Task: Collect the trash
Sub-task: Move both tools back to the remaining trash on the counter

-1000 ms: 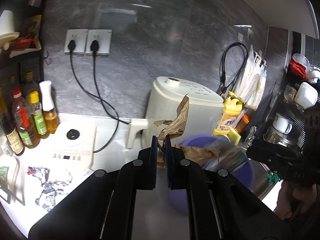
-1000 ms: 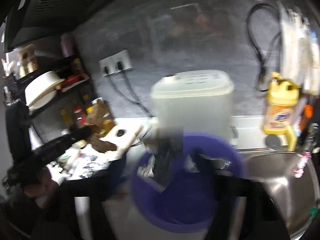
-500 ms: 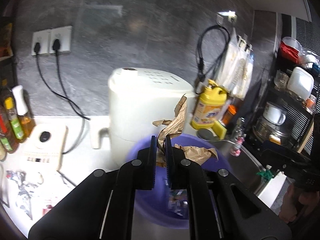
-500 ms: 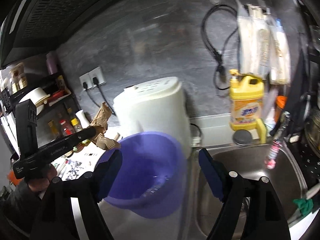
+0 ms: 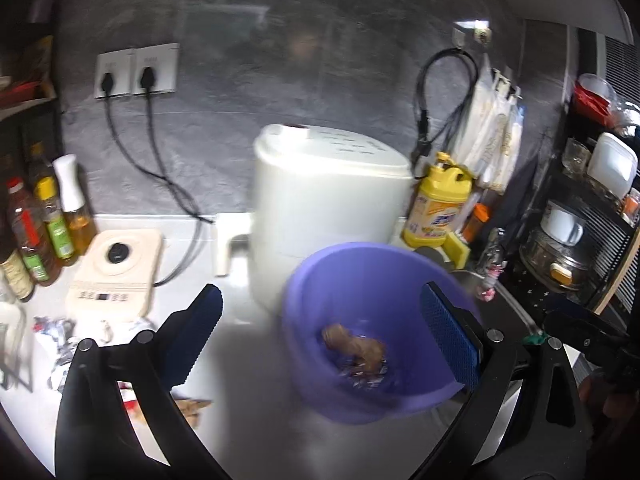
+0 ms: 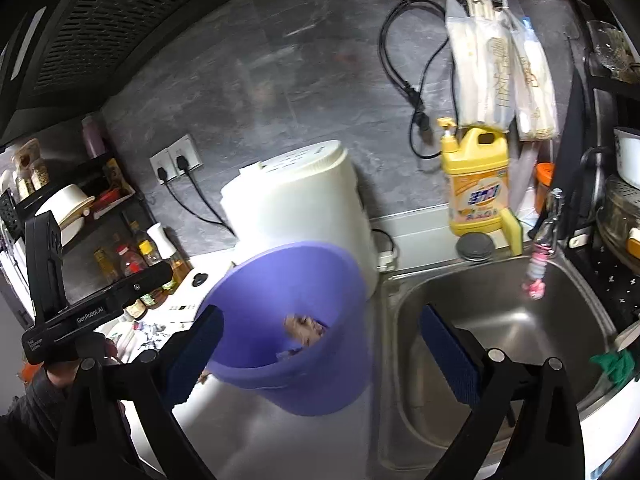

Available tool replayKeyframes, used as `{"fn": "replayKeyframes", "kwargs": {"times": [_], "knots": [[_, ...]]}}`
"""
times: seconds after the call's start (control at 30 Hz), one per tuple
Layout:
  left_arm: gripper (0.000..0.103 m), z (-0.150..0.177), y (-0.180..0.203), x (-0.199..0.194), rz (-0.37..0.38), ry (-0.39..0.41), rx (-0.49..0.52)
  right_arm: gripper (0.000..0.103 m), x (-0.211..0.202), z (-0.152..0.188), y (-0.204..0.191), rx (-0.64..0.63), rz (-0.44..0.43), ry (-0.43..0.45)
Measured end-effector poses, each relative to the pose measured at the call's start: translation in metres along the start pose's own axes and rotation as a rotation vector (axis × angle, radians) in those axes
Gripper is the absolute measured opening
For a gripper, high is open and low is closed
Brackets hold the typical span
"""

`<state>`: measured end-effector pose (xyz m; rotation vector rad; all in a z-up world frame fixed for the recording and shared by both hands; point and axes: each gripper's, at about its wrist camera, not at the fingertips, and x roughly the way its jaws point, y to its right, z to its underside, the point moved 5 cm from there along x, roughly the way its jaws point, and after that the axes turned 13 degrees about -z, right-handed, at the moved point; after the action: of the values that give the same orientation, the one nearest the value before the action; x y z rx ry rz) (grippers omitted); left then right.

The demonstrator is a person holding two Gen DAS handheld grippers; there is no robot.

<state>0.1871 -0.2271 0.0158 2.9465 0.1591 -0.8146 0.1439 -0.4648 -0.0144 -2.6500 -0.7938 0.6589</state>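
Clutter ringed the purple bucket [image 5: 362, 264] on the pale counter [image 5: 240, 344]: a tall white appliance [image 5: 328, 200] stood right behind it and close against its far rim, a yellow detergent bottle [image 5: 440, 208] sat behind and to the right by the wall, and a flat white device [image 5: 116, 272] lay further left beside a row of sauce bottles [image 5: 40, 232]. Two black cords [image 5: 160, 176] ran down from the wall sockets [image 5: 136, 68] across the back of the counter. Crumpled brown paper [image 5: 354, 346] lay inside the bucket on other scraps, blurred. More trash stayed out on the counter: foil-like wrappers [image 5: 56, 336] at the left and a brown scrap [image 5: 194, 408] near the front edge, partly hidden by the left gripper's [image 5: 320, 328] frame. That gripper's jaws were opening, spread wide, with the bucket's left wall and part of its mouth seen between them but nothing pressed by the pads. The right gripper [image 6: 320, 344] was likewise opening, its jaws wide, with the bucket's right side and the sink's rim seen between them, gripping nothing. From the right wrist view the bucket looked tilted and stood just beside the steel sink [image 6: 500, 320], whose rim bordered it on the right. Bare counter lay in front of the bucket and to its left; the sink basin itself was open, with a green cloth [image 6: 614, 364] on its right edge.
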Motion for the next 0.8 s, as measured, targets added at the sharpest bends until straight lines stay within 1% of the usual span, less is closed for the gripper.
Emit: {"fn": "replayKeyframes", "kwargs": {"times": [0.23,0.43,0.6,0.8], "knots": [[0.097,0.003,-0.056,-0.016,-0.074,-0.003,-0.029,0.096,0.024,0.006,-0.048,-0.032,-0.063,-0.01],[0.097,0.012,-0.111,-0.024,-0.128,-0.018,-0.063,0.096,0.047,0.017,-0.093,-0.067,-0.095,-0.036],[0.097,0.022,-0.149,-0.026,-0.157,-0.036,-0.068,0.096,0.065,0.03,-0.128,-0.096,-0.099,-0.048],[0.097,0.033,-0.192,-0.025,-0.182,-0.057,-0.083,0.096,0.09,0.047,-0.164,-0.127,-0.111,-0.084]]}}
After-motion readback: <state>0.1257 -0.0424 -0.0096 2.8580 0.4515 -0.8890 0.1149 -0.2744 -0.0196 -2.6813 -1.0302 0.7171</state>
